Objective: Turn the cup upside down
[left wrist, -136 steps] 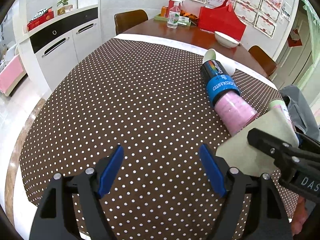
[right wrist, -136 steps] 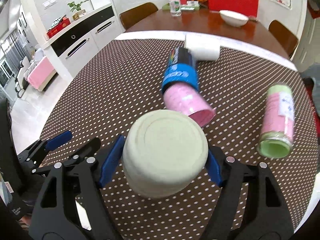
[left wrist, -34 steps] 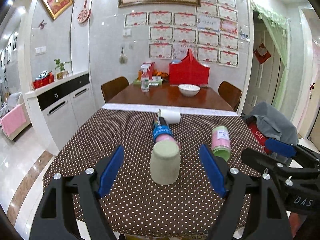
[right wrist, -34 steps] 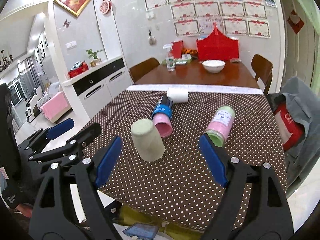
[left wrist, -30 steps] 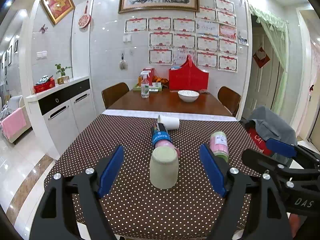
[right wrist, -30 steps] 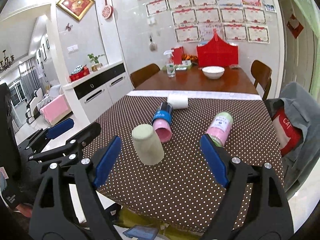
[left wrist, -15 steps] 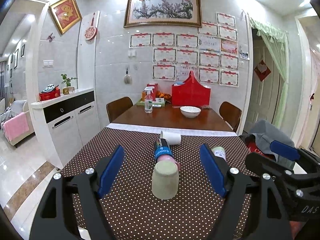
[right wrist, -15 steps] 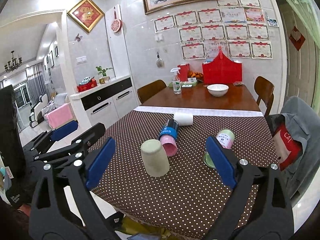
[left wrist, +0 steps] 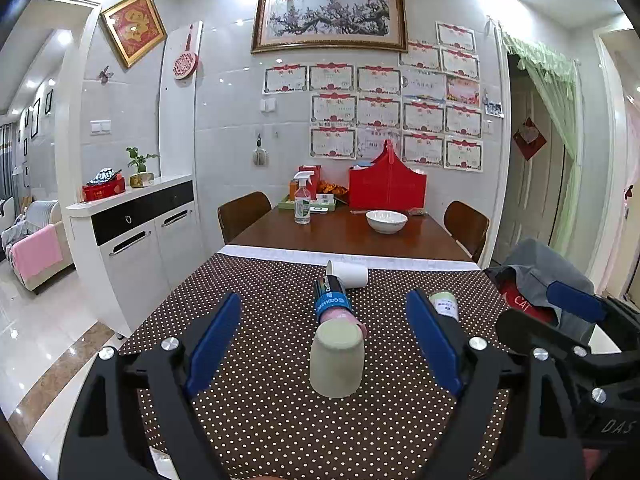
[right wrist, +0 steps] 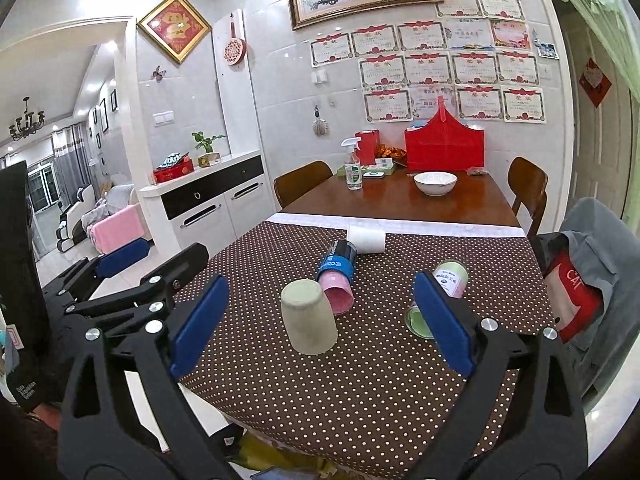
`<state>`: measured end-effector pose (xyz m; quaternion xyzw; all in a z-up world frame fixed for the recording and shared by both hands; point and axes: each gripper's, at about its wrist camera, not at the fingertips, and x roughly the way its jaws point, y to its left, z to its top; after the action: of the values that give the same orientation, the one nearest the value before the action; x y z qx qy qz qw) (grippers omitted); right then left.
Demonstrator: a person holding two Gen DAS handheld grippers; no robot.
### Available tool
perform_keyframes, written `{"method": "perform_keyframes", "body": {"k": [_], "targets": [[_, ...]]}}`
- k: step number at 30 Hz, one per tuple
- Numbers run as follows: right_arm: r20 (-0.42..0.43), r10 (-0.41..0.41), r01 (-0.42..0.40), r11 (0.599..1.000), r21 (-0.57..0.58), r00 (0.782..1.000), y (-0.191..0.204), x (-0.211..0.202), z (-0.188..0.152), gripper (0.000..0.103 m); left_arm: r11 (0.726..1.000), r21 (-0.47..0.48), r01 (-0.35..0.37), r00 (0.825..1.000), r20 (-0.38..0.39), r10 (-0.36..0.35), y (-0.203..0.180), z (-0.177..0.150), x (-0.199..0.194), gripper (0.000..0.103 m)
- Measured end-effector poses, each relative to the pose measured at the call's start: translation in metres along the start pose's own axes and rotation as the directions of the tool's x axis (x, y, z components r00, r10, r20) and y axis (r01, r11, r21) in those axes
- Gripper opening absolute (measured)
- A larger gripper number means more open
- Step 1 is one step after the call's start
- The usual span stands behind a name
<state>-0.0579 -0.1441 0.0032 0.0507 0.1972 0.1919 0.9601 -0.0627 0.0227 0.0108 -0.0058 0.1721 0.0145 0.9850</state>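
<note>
Both the left gripper (left wrist: 324,338) and right gripper (right wrist: 320,320) gape empty around the upturned pale-green cup (left wrist: 337,362), "DAS" legible on one gripper body.

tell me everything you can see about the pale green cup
The pale green cup is plain, matte and handleless, tapering to its flat closed base. It stands upside down, rim on the dotted tablecloth, near the table's front edge. A pink tumbler lies just behind it; contact is unclear. Both grippers, left and right, are open and clear of it.

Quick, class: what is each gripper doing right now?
Left gripper: open, holding nothing.
Right gripper: open, holding nothing; the green cup stands upside down on the table.
</note>
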Motion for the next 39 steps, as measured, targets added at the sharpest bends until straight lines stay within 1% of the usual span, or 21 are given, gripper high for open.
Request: {"method": "perform_keyframes", "body": {"k": [10,39], "targets": [[-0.018,-0.002,0.002,1.000,0.010,1.000,-0.0023,0.0041,-0.0004,0.093,1.000,0.009,-0.006,1.000,-0.020,0.006,0.0010,-0.0012,0.0055,0.084],[-0.023,0.003,-0.003,1.000,0.014,1.000,-0.0039,0.0052,-0.0007,0.093,1.000,0.011,-0.009,1.000,-0.013,0.009,0.0022,0.0011,0.0038,0.084]]}}
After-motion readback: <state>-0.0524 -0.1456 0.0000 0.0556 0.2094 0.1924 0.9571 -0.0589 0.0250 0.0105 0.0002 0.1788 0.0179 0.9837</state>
